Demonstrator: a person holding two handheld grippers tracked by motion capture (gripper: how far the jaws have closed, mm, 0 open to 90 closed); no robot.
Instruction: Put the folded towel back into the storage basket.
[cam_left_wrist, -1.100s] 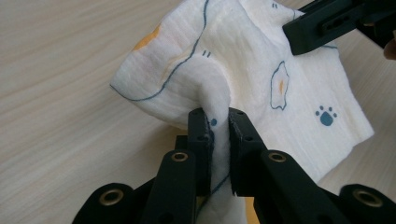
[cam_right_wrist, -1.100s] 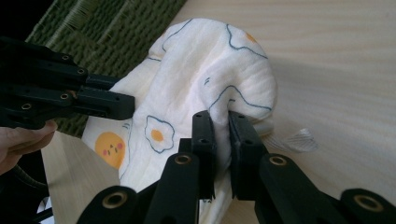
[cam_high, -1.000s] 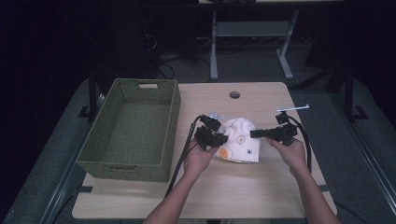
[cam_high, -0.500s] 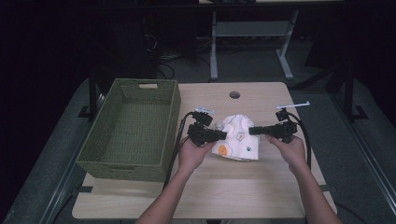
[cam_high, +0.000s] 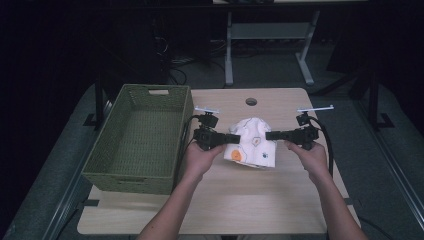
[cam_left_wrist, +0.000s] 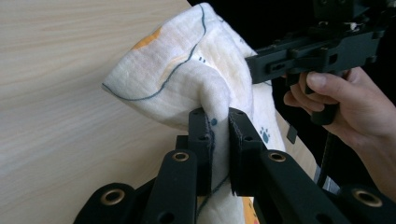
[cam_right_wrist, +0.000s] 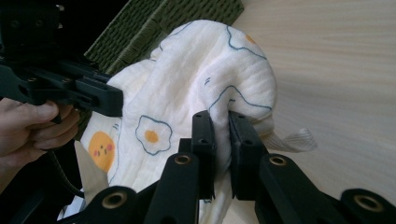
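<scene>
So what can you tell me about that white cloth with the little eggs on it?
The cloth is soft, crinkly cream fabric printed with fried eggs, orange faces, paw prints and blue-green lines. It is bunched into a rounded heap on the wooden table, right of the green basket. The left gripper and right gripper each pinch a fold.

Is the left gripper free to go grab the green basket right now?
Probably not yet. The left gripper is shut on the printed cloth, as is the right gripper. The basket sits close beside the left hand with nothing between, but the jaws would have to let go first.
</scene>
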